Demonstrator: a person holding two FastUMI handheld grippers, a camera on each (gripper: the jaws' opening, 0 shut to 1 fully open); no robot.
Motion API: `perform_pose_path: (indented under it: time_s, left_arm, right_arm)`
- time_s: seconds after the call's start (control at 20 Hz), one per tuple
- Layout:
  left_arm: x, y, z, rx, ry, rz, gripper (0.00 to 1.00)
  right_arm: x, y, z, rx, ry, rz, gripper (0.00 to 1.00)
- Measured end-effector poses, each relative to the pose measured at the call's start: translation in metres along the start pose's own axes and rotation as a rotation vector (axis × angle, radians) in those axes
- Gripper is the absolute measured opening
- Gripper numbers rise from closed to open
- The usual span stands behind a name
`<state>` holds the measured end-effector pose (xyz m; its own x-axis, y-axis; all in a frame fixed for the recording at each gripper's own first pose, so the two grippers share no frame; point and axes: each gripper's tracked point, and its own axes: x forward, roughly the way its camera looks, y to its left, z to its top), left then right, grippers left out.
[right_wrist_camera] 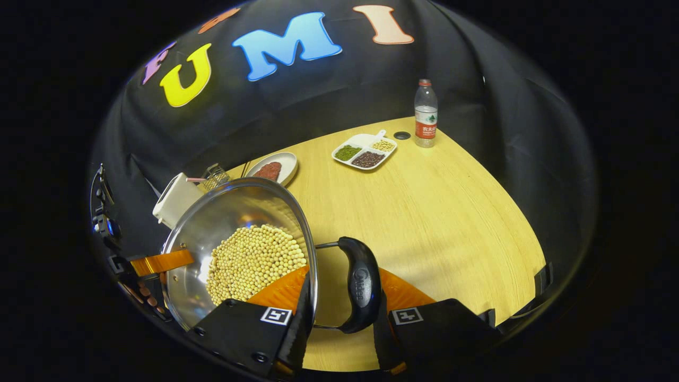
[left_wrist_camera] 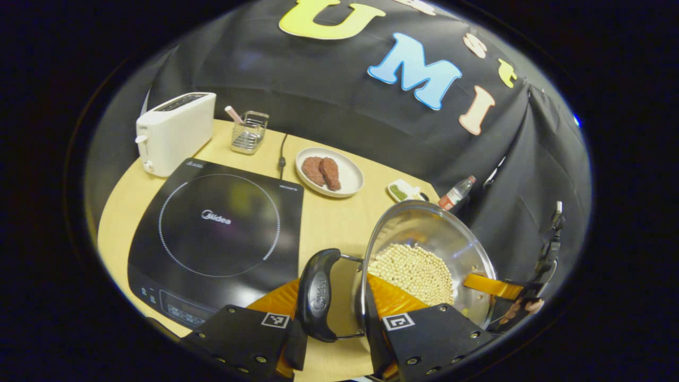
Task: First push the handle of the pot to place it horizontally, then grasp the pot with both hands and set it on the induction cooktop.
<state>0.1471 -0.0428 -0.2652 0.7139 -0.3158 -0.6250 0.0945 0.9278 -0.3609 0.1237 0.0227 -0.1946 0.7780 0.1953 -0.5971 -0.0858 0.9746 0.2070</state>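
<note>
A steel pot [left_wrist_camera: 424,228] half full of pale beans [left_wrist_camera: 414,270] sits just right of the black induction cooktop [left_wrist_camera: 217,223]. My left gripper [left_wrist_camera: 331,318] is shut on the pot's near black side handle [left_wrist_camera: 317,294], one finger outside it and the other inside the rim. At the opposite rim the right gripper's orange finger [left_wrist_camera: 490,286] reaches in. In the right gripper view, my right gripper [right_wrist_camera: 339,318] is shut the same way on the other black handle [right_wrist_camera: 362,284] of the pot [right_wrist_camera: 212,223]. I cannot tell whether the pot rests on the table.
A white toaster [left_wrist_camera: 175,132] and a wire holder [left_wrist_camera: 249,132] stand behind the cooktop, with a plate of two patties [left_wrist_camera: 329,172] beside them. A divided dish [right_wrist_camera: 365,150] and a water bottle [right_wrist_camera: 425,112] stand far back on the wooden table [right_wrist_camera: 451,212].
</note>
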Motion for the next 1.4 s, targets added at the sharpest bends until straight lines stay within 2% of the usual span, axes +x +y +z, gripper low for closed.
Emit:
perform_pose_path:
  time_s: [0.15, 0.2, 0.25, 0.3, 0.35, 0.75, 0.8, 0.85, 0.9, 1.0, 1.05, 1.1, 1.15, 1.2, 1.25, 1.3, 1.35, 1.4]
  left_arm:
    - [-0.018, 0.026, 0.007, -0.013, -0.027, 0.018, 0.53]
    - [-0.023, 0.035, 0.010, -0.016, -0.036, 0.025, 0.48]
    - [-0.029, 0.043, 0.013, -0.022, -0.044, 0.031, 0.53]
    - [-0.035, 0.052, 0.014, -0.026, -0.052, 0.037, 0.53]
    - [-0.040, 0.062, 0.017, -0.030, -0.059, 0.044, 0.53]
    - [-0.063, 0.124, 0.033, -0.060, -0.098, 0.092, 0.53]
    - [-0.064, 0.132, 0.037, -0.059, -0.102, 0.098, 0.44]
    - [-0.063, 0.139, 0.040, -0.061, -0.106, 0.103, 0.48]
    - [-0.063, 0.146, 0.042, -0.061, -0.106, 0.107, 0.44]
    - [-0.064, 0.166, 0.045, -0.070, -0.107, 0.116, 0.44]
    - [-0.063, 0.174, 0.046, -0.077, -0.108, 0.121, 0.53]
    - [-0.063, 0.183, 0.049, -0.088, -0.114, 0.126, 0.53]
    - [-0.062, 0.190, 0.050, -0.096, -0.118, 0.133, 0.48]
    - [-0.059, 0.199, 0.050, -0.102, -0.123, 0.140, 0.53]
    - [-0.057, 0.209, 0.052, -0.113, -0.124, 0.147, 0.53]
    - [-0.057, 0.216, 0.053, -0.122, -0.126, 0.153, 0.48]
    - [-0.055, 0.223, 0.056, -0.127, -0.130, 0.157, 0.48]
    - [-0.055, 0.230, 0.059, -0.128, -0.135, 0.159, 0.53]
  right_arm:
    - [0.002, 0.027, -0.005, -0.017, 0.001, 0.024, 0.51]
    - [0.003, 0.037, -0.006, -0.023, 0.001, 0.032, 0.51]
    - [0.004, 0.047, -0.006, -0.030, -0.001, 0.040, 0.51]
    - [0.005, 0.057, -0.007, -0.039, 0.001, 0.048, 0.54]
    - [0.007, 0.066, -0.007, -0.045, 0.003, 0.056, 0.51]
    - [0.024, 0.132, -0.011, -0.084, 0.019, 0.100, 0.51]
    - [0.029, 0.140, -0.011, -0.080, 0.026, 0.103, 0.51]
    - [0.033, 0.147, -0.012, -0.077, 0.031, 0.107, 0.51]
    - [0.037, 0.154, -0.013, -0.075, 0.034, 0.109, 0.51]
    - [0.046, 0.169, -0.013, -0.087, 0.040, 0.113, 0.51]
    - [0.051, 0.176, -0.012, -0.091, 0.041, 0.117, 0.51]
    - [0.057, 0.184, -0.011, -0.094, 0.042, 0.121, 0.51]
    - [0.063, 0.191, -0.010, -0.103, 0.044, 0.126, 0.51]
    - [0.070, 0.199, -0.010, -0.113, 0.048, 0.131, 0.51]
    - [0.077, 0.206, -0.009, -0.125, 0.051, 0.135, 0.51]
    - [0.082, 0.212, -0.009, -0.131, 0.053, 0.138, 0.51]
    - [0.088, 0.219, -0.008, -0.136, 0.055, 0.143, 0.51]
    - [0.094, 0.225, -0.007, -0.140, 0.056, 0.149, 0.54]
